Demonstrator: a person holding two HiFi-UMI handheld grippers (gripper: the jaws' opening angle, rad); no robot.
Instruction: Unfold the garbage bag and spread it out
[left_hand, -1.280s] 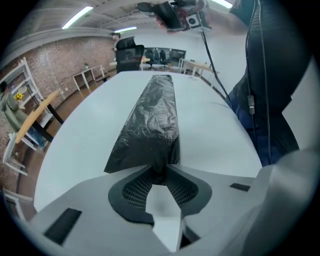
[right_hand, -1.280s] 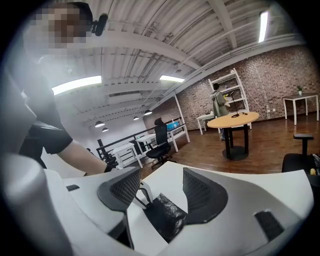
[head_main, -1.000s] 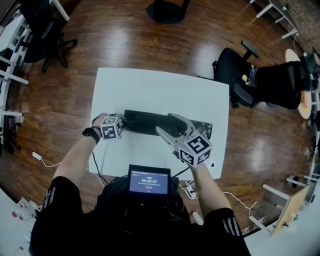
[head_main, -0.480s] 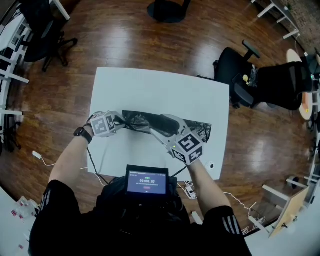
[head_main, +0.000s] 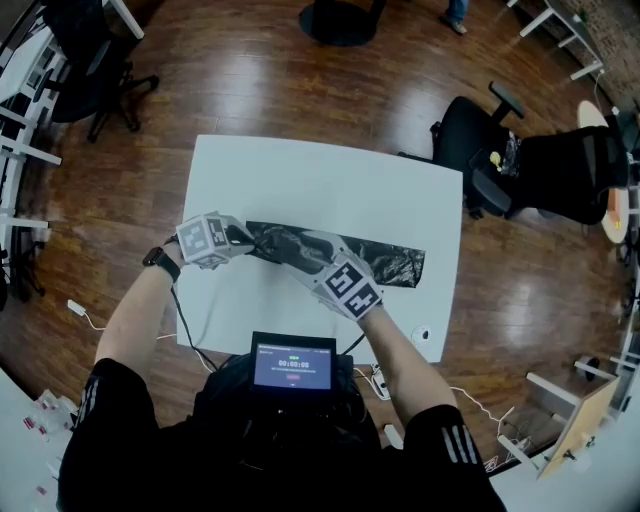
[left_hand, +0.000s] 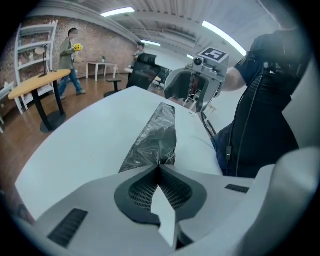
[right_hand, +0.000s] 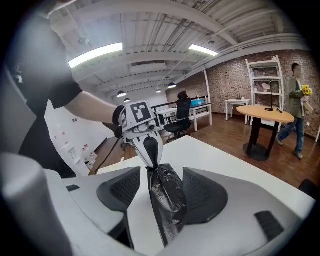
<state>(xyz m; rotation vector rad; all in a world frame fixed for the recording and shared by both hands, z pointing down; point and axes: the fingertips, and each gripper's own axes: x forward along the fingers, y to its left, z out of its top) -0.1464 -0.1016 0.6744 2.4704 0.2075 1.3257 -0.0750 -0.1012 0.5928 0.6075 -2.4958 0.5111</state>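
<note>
Left gripper (left_hand: 159, 169) pinches the garbage bag (head_main: 385, 262) at its 9 o'clock end. Right gripper (right_hand: 162, 192) is spread, straddling it mid-strip. Bag's a folded strip, so I judge unfolding barely begun.

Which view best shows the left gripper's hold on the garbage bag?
Left gripper view: the left gripper is shut on the end of the garbage bag. Head view hides the pinch under the gripper; right gripper view shows it farther off.

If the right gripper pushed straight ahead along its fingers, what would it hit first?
The garbage bag, lying between the open fingers of the right gripper; past it, probably the left gripper, shut on the bag's end straight ahead.
</note>
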